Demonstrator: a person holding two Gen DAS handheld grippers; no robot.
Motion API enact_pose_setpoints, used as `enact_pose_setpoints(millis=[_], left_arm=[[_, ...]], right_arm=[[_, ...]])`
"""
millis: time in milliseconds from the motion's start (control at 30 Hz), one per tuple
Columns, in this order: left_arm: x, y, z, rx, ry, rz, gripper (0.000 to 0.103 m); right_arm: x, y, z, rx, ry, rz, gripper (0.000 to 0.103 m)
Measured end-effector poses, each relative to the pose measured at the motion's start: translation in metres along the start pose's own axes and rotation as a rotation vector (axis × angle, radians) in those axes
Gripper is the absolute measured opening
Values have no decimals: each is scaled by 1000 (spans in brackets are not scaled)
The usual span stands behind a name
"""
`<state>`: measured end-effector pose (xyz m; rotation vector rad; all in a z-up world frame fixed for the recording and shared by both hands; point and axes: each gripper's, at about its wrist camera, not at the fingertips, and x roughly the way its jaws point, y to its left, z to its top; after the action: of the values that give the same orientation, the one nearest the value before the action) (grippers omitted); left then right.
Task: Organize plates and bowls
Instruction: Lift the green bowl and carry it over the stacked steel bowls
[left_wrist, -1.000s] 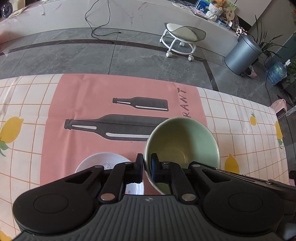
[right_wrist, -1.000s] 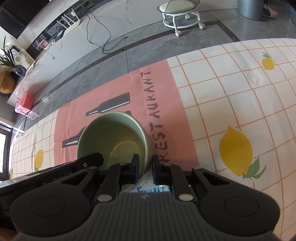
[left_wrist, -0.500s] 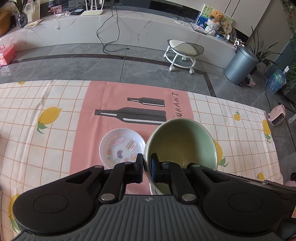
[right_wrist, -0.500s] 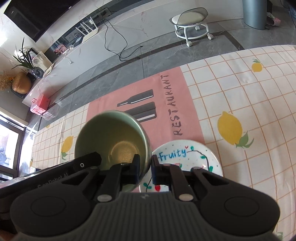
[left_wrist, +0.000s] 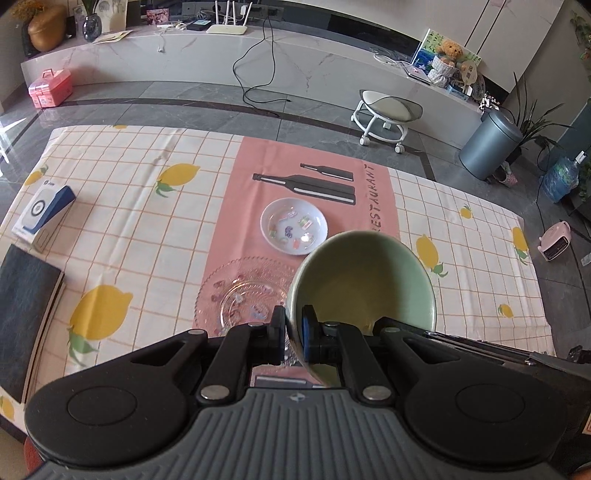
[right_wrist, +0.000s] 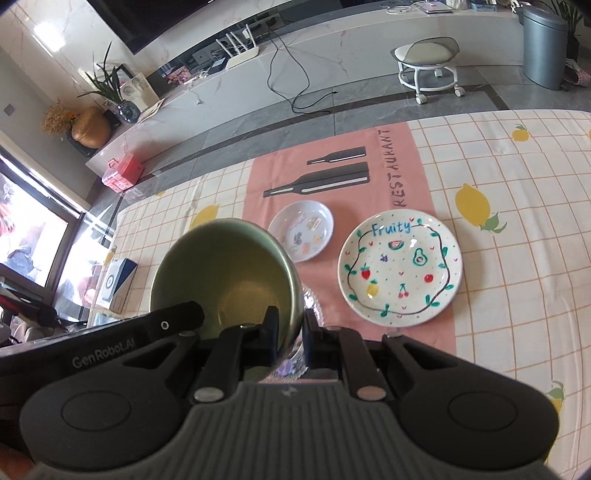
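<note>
Left wrist view: the left gripper (left_wrist: 293, 334), angled steeply down, pinches the green bowl (left_wrist: 360, 280) by its rim above the tablecloth (left_wrist: 147, 221).

Right wrist view: the right gripper (right_wrist: 290, 334), also tilted down, clamps the bowl's opposite rim, beside the fruit-painted plate (right_wrist: 400, 267).

green bowl (left_wrist: 362, 280) lifted higher off the table, glass plate (left_wrist: 240, 291) and fruity plate (right_wrist: 400, 269) now exposed below

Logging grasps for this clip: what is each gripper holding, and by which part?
Both hold the green bowl by its rim: left gripper on one side, right gripper on the opposite side.
</note>
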<state>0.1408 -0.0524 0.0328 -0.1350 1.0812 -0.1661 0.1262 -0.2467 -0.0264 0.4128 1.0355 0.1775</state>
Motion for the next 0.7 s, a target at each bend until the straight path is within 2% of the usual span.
enact_pose_setpoints(millis=[300,700], left_arm=[[-34,23,-43,-18,23,28,10],[-27,60,-86,-90,124,8,11]], right_arm=[[-20,29,-47,-67,49,40,11],[-6,47,-87,-128,154,22,11]])
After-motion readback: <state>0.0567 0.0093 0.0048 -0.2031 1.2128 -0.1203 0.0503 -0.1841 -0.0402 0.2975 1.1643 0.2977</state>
